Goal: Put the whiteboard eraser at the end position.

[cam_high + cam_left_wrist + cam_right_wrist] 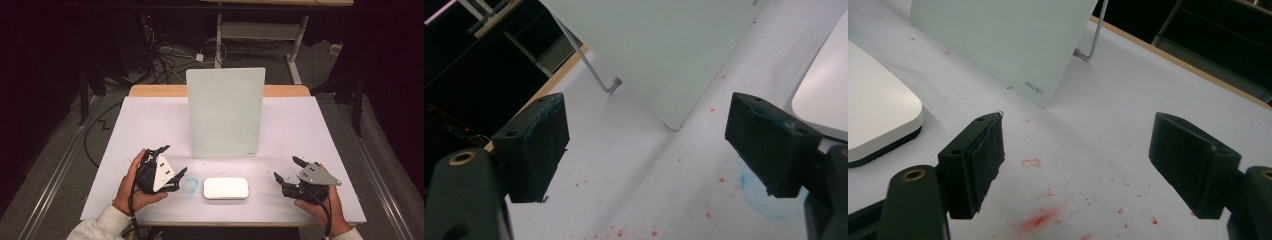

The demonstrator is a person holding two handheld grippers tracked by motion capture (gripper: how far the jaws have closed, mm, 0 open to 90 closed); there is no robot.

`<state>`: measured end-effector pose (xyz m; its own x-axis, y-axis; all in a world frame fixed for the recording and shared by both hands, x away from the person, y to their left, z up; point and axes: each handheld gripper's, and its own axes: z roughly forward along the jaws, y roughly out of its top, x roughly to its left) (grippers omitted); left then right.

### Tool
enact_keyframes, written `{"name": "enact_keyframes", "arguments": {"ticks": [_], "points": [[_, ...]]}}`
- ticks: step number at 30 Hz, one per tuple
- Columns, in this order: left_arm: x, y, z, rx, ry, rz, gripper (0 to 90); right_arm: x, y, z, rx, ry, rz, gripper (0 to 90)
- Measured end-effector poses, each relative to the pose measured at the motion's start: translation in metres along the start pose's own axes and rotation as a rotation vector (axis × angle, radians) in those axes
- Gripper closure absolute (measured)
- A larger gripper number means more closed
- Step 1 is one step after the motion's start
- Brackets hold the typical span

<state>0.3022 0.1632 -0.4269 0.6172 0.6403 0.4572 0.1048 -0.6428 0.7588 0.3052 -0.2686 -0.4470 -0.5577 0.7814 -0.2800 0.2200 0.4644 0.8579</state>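
Grippers sit low in the high view, one at each side, with the white eraser block (226,188) lying flat on the table (150,120) between them at lower centre. The left gripper (175,162) is just beside the block's left end, a faint blue smudge (190,185) between them; its jaws stand wide apart with nothing between them. The right gripper (287,170) waits further off at lower right, its jaws spread and empty as well. Behind the block, at frame centre, the whiteboard (225,112) stands propped upright on a wire stand.

The block looks light and rigid, with smooth rounded corners and a dark base layer, possibly felt, though the edge is too small to be sure. Its top is likely slippery, so the better hold is across the short sides, pads low on the straight edges rather than on the rounded corners.
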Motion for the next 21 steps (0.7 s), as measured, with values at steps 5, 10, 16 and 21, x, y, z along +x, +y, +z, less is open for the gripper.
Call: {"name": "enact_keyframes", "arguments": {"ticks": [5,10,16,21], "points": [[0.003,-0.009,-0.004,-0.002,0.011,-0.030,16.8,0.000,0.000,-0.001,0.000,-0.007,-0.001,22.8],[0.007,-0.020,-0.004,0.008,0.031,-0.054,14.9,-0.001,-0.001,-0.002,0.002,-0.019,-0.002,22.7],[0.012,-0.035,-0.006,0.021,0.016,-0.078,14.9,-0.002,-0.002,-0.004,0.006,-0.034,0.003,22.1],[0.015,-0.048,-0.008,0.043,0.005,-0.107,14.9,-0.004,-0.004,-0.005,0.010,-0.048,0.018,21.6]]}}
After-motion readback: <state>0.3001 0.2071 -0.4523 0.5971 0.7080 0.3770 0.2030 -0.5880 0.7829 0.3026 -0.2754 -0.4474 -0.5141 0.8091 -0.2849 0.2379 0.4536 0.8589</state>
